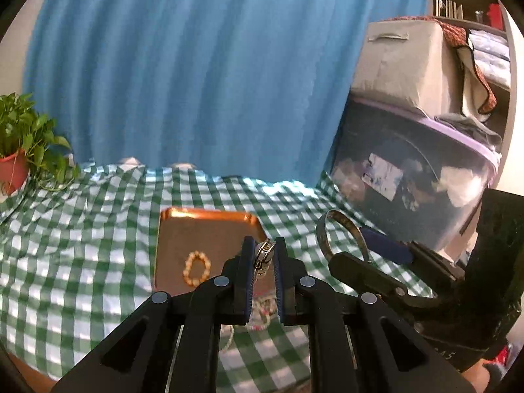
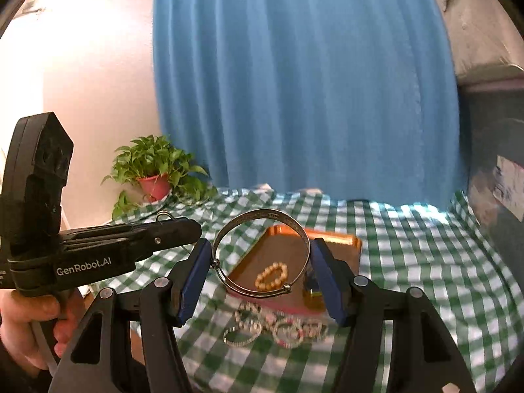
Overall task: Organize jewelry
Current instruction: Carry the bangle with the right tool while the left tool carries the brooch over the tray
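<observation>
The left gripper has its blue-padded jaws drawn close together, clamped on a small silver piece that stands upright between the pads; blur keeps me from telling whether it is a clasp, a ring or a folded chain. The right gripper holds a silver bangle across its width, one pad pressing on each side of the hoop, which stands tilted above the table. Both grippers are raised over the green checked tablecloth. Below and beyond them lies a copper tray, and inside it rests a bracelet of pale round beads, well apart from both sets of pads. On the cloth just in front of the tray sits a loose cluster of sparkly bracelets, under the right gripper. A potted plant stands at the far edge of the table against a blue curtain.
</observation>
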`<state>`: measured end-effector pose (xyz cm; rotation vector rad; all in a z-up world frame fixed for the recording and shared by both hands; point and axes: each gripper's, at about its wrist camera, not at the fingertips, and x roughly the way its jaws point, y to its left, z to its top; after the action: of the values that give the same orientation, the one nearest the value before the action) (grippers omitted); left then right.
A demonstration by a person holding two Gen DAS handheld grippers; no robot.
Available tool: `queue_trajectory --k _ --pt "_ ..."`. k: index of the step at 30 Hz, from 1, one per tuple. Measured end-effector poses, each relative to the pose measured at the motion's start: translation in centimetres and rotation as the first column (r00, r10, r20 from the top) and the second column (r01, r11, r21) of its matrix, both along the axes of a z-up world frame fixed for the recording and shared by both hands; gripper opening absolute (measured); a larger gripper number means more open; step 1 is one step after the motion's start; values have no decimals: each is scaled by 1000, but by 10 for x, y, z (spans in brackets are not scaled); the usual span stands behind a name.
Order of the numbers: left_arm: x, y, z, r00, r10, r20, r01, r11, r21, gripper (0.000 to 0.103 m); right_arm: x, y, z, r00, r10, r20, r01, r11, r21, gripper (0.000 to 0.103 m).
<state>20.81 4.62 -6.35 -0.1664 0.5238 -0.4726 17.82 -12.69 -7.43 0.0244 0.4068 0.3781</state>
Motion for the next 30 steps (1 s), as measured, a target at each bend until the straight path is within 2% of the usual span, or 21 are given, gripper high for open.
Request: queue_trajectory --k 5,7,9,15,22,25,27,30 --pt "18 3 4 999 15 32 -16 999 34 12 26 4 5 999 32 6 -32 999 29 58" --pt "26 2 -1 999 22 48 -25 998 63 12 37 4 0 998 58 5 -58 997 51 58" --pt "33 3 -9 999 22 41 -25 998 62 12 48 3 -8 997 75 -7 -74 995 71 58" --pt "68 10 -50 998 46 -45 -43 997 56 12 91 -2 -57 991 70 -110 -62 995 80 58" --pt "104 16 -116 984 72 -162 -64 996 57 12 122 -11 -122 971 74 -227 -57 995 80 58" --pt "120 15 -145 972 68 -224 -55 997 62 12 138 -12 -146 950 101 -296 -77 993 92 58" --pt "131 13 -162 962 49 -269 -33 998 62 12 156 -12 -166 923 97 -373 -70 994 85 58" --pt "145 10 -178 952 61 -299 -34 995 92 12 170 -13 -181 895 108 -434 -68 992 106 58"
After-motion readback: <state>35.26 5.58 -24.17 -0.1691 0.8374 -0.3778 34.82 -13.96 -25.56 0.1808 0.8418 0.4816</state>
